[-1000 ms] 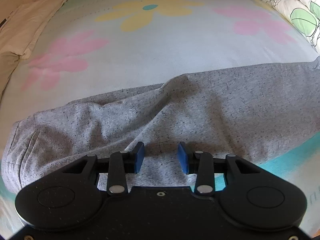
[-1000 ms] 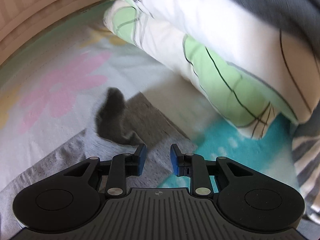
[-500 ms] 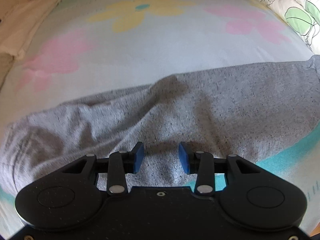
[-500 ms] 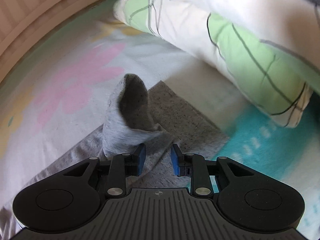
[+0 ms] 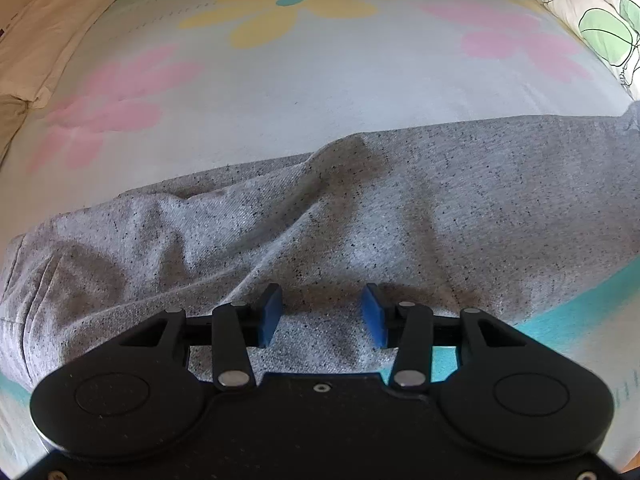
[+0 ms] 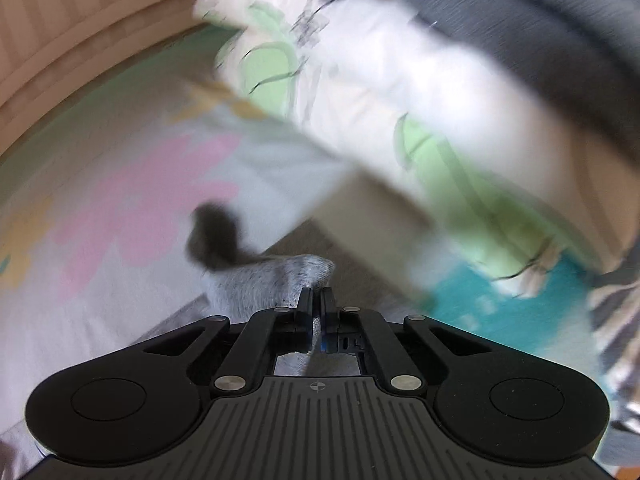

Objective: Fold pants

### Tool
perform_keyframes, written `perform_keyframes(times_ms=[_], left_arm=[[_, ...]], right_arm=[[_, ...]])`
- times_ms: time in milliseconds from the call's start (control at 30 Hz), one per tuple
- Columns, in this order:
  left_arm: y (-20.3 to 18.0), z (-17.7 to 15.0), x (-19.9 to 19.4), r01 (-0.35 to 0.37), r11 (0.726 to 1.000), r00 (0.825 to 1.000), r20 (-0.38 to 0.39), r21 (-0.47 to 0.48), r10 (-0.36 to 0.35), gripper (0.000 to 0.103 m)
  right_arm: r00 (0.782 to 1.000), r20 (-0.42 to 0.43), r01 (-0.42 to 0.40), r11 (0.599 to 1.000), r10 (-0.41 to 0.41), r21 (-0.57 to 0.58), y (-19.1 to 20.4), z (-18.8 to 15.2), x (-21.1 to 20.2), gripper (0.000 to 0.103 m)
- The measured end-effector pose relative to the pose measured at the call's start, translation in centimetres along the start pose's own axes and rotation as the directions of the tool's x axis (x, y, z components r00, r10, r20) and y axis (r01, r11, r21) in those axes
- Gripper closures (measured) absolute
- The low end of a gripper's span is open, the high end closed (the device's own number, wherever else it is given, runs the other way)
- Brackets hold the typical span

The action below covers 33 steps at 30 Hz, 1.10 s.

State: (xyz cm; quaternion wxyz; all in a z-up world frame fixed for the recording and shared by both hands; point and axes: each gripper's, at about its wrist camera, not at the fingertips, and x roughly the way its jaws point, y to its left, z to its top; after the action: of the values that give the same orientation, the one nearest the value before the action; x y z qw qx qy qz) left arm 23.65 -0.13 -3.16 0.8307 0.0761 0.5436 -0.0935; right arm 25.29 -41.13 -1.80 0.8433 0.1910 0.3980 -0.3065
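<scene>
The grey pants (image 5: 360,216) lie spread left to right across the near part of the bed (image 5: 304,88), wrinkled at the left; the left gripper (image 5: 322,314) hovers over their near edge, jaws apart; the right gripper (image 6: 316,306) is clamped on a raised fold of the pants (image 6: 276,280); a leaf-print pillow (image 6: 380,92) lies beyond, blurred.

My left wrist view is sharp and evenly daylit, with soft shadows in the folds of the grey pants (image 5: 360,216) and fisheye bending at the bed sheet (image 5: 304,80) edges. My right wrist view is heavily motion-blurred: the leaf-print pillow (image 6: 420,112) smears, and only the claw body stays crisp.
</scene>
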Motion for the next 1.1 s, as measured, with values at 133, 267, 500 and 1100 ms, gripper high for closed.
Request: perform_keyframes(times_ms=[133,267,500,1100], left_arm=[[-0.2,0.2,-0.2,0.009,1.000,1.000,0.004,-0.001,-0.009,0.050],[-0.3,0.2,-0.3,0.008,1.000,1.000,0.001,0.003,-0.008,0.050],[-0.3,0.3,-0.2,0.006,1.000,1.000,-0.002,0.000,-0.006,0.050],[3.9,0.5,-2.2,-0.040,0.998,0.998,0.055,-0.056,0.043,0.050]], right_arm=[[0.991,-0.011,0.130,0.992,-0.130,0.006,-1.1,0.3,0.7,0.100],[0.992,-0.018,0.128,0.992,-0.128,0.017,-1.7,0.3,1.7,0.098],[0.992,0.073,0.105,0.993,-0.100,-0.060,0.3,0.4,0.7,0.085],[0.996,-0.062,-0.079,0.939,0.061,-0.334,10.6,-2.9,0.6,0.086]])
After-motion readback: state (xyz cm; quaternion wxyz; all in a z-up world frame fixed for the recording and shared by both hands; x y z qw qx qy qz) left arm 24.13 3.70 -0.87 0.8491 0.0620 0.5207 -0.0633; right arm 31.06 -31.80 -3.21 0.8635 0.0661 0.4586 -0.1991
